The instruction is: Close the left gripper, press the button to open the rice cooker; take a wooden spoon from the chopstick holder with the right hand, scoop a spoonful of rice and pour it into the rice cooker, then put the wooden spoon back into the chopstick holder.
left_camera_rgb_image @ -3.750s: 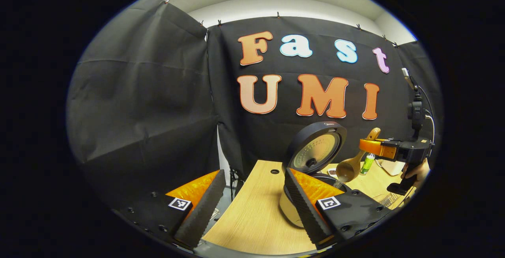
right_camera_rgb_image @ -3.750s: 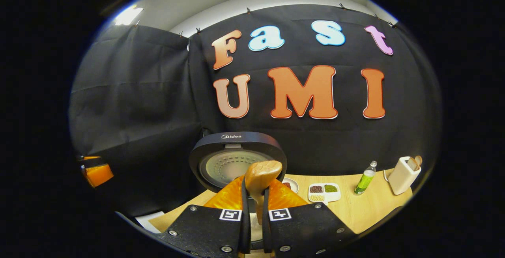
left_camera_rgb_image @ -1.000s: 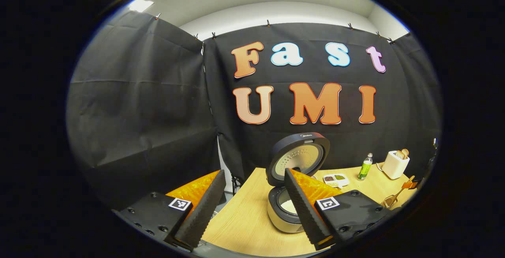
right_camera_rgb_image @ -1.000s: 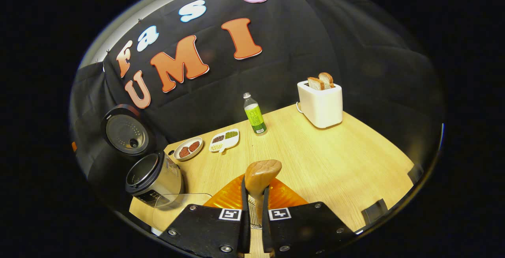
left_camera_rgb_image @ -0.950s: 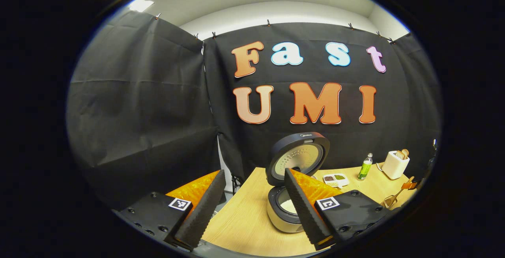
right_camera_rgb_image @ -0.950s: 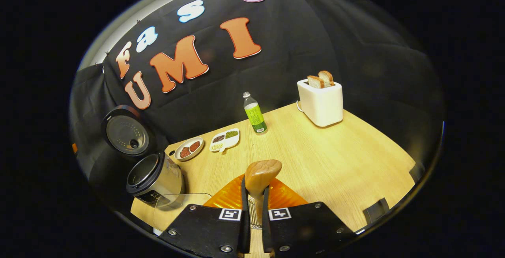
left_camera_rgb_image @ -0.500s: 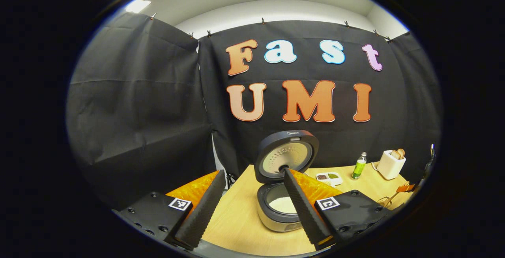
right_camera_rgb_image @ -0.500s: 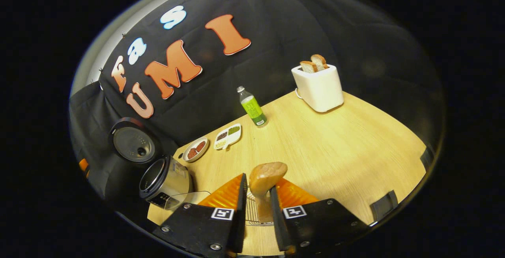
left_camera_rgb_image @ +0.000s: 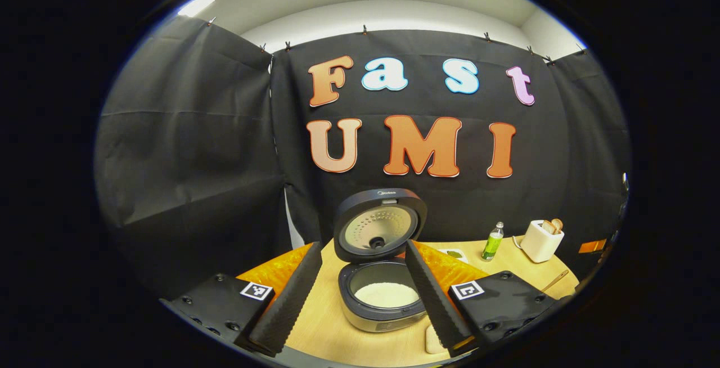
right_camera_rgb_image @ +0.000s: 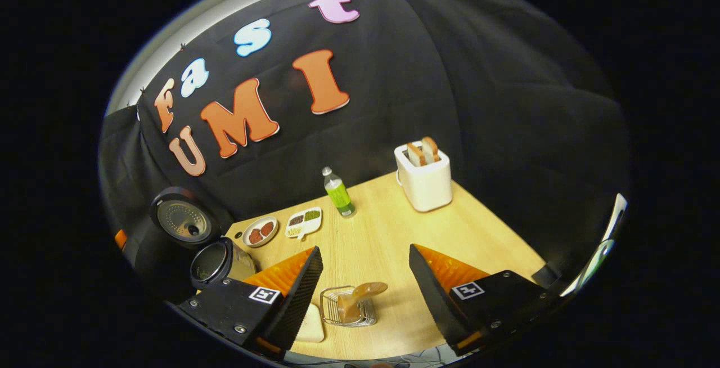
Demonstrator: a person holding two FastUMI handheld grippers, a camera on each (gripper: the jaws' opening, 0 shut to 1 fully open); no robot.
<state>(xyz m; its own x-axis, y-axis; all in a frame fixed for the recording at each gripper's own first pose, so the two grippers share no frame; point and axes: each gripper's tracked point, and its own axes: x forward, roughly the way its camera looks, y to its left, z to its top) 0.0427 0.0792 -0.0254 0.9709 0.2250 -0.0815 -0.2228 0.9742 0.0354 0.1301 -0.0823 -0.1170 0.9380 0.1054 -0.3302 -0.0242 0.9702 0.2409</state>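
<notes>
The right gripper (right_camera_rgb_image: 363,286) hung wide open and empty above the wooden spoon (right_camera_rgb_image: 360,296) in the chopstick holder (right_camera_rgb_image: 349,307); the left gripper (left_camera_rgb_image: 360,292) gaped empty before the rice cooker (left_camera_rgb_image: 379,300).

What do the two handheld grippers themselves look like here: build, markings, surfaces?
The left gripper and right gripper match: each has two black blocks with round screw heads, each block bearing a square black-and-white tag. The fingers are wedge-shaped blades with ribbed inner faces. No cables or sleeves are visible.
</notes>
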